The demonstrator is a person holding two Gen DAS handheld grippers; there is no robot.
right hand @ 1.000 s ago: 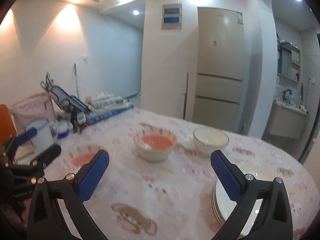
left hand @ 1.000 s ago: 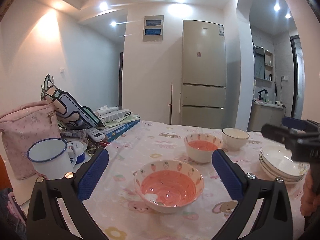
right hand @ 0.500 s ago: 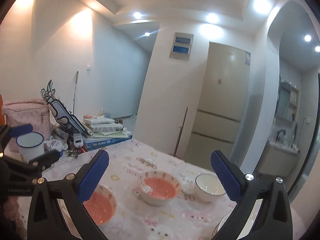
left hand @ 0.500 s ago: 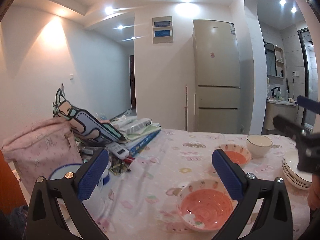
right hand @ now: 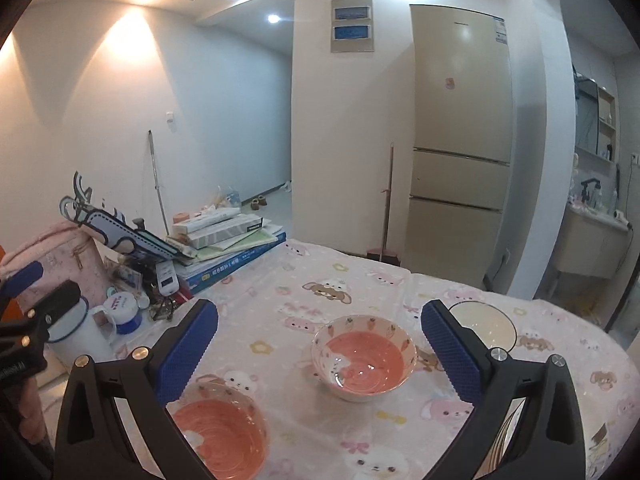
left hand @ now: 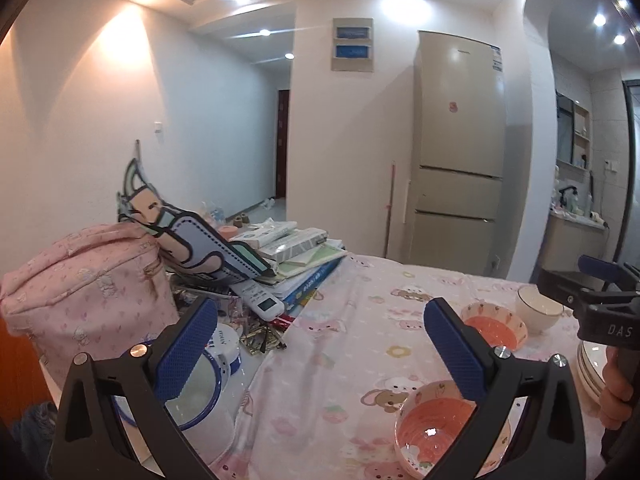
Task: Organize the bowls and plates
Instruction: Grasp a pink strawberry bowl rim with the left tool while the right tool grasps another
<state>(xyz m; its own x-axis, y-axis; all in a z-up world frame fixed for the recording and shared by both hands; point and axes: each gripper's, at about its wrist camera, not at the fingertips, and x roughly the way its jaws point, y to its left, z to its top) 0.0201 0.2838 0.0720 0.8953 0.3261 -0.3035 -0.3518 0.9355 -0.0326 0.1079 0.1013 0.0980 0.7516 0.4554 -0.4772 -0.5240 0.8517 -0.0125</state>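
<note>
Bowls with coral-pink insides and carrot-patterned rims, one near [right hand: 222,436] and one farther [right hand: 364,358], sit on the cartoon tablecloth [right hand: 320,292] beside a cream bowl [right hand: 482,326]; stacked white plates [left hand: 588,368] lie at the right. "DAS" marks the right gripper [left hand: 600,280]. Both the right and left gripper [left hand: 320,344] gape wide, empty. Books [right hand: 232,248] and an enamel mug [left hand: 196,396] crowd the left.

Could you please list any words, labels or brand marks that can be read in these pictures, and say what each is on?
"DAS": white letters on the right gripper body, cut off at the frame edge.
Fridge brand mark and top sticker: too small to read.
Blue book spine: characters too blurred.
Round tub label: blurred.
Remote control: unreadable.
</note>
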